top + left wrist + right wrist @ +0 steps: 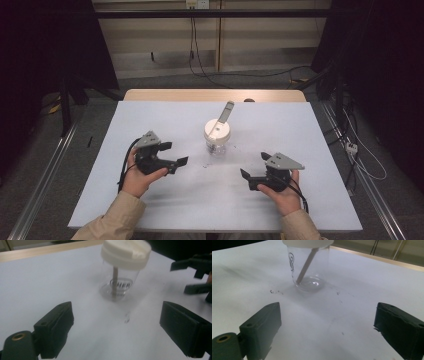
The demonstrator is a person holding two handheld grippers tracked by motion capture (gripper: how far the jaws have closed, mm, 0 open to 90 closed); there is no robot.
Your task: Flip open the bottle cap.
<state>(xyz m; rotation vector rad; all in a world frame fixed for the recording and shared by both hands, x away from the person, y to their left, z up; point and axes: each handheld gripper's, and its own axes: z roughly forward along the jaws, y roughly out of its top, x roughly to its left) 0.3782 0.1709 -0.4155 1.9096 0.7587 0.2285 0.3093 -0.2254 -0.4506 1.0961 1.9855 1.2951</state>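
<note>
While both grippers sit back from the jar, I see the fingers of each spread wide with nothing between them. The jar stands upright near the middle of the tabletop, its white lid on, and a stick pokes up through the lid and leans away from me. My left gripper is to the jar's left and nearer me, my right gripper to its right and nearer me, both well apart from it. My worry is the jar itself: it looks light and clear-walled, so a one-sided push from either finger could slide or tip it. The leaning stick could also catch a finger on the way in and lever the lid loose. A few dark specks lie beside the jar's base.
</note>
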